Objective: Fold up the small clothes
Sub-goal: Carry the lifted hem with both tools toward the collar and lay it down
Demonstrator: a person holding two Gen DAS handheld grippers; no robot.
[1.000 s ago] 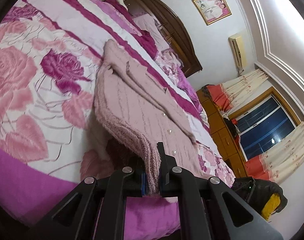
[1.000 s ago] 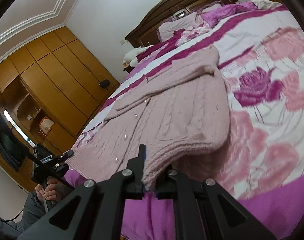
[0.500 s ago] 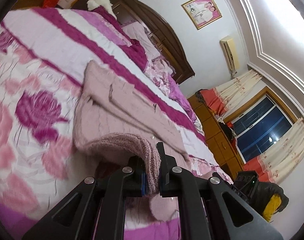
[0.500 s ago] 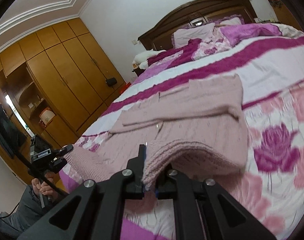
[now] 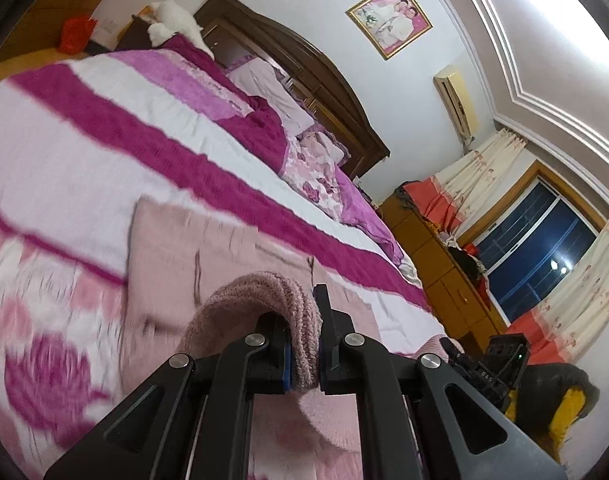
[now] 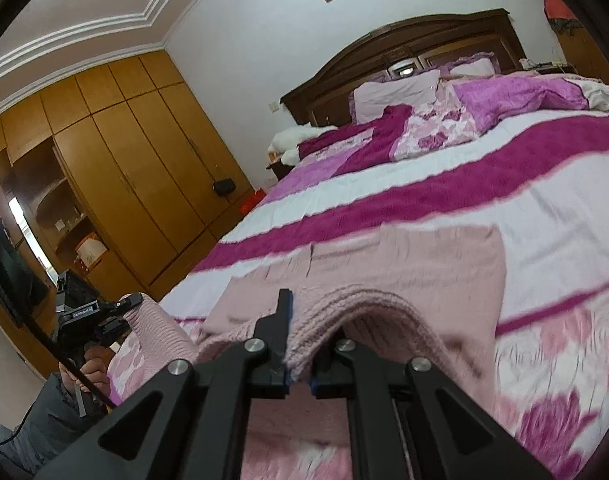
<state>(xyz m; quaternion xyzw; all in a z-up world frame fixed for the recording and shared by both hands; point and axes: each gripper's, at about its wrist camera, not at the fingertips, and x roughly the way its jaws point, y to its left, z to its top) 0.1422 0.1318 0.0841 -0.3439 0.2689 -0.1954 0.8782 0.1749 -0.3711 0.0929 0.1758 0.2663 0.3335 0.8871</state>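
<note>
Left gripper (image 5: 304,354): clamping the ribbed hem of a pink knitted cardigan (image 5: 224,264), both black jaws pressing flat against the thick folded edge; pointing a little downward over the bed toward the headboard (image 5: 304,64).
Right gripper (image 6: 300,354): pinching the same hem at another spot, jaws nearly together with the knit squeezed between them; likewise angling slightly downward toward the pillows (image 6: 396,88).
Cardigan: lying on the bedspread (image 5: 104,144) with its far part spreading flat across the pink and magenta stripes, its near hem arching up off the bed into both grippers; draping in a hump between the two grips, seen from the right wrist camera.
Left gripper from the right wrist view (image 6: 104,316): sitting at the left edge of the frame, gripping a bunched corner of the cardigan (image 6: 384,276); a hand (image 6: 92,368) wrapping round its handle, a grey sleeve (image 6: 36,432) trailing below.
Right gripper from the left wrist view (image 5: 488,364): showing low at the right, beside the bed's edge, with pink knit meeting its tip.
Bedspread nearby: blurring in both views, floral pattern smearing.
Room: wooden wardrobe (image 6: 136,160) standing at the left of the right wrist view; dark window (image 5: 532,248) with curtains showing at the right of the left wrist view.
</note>
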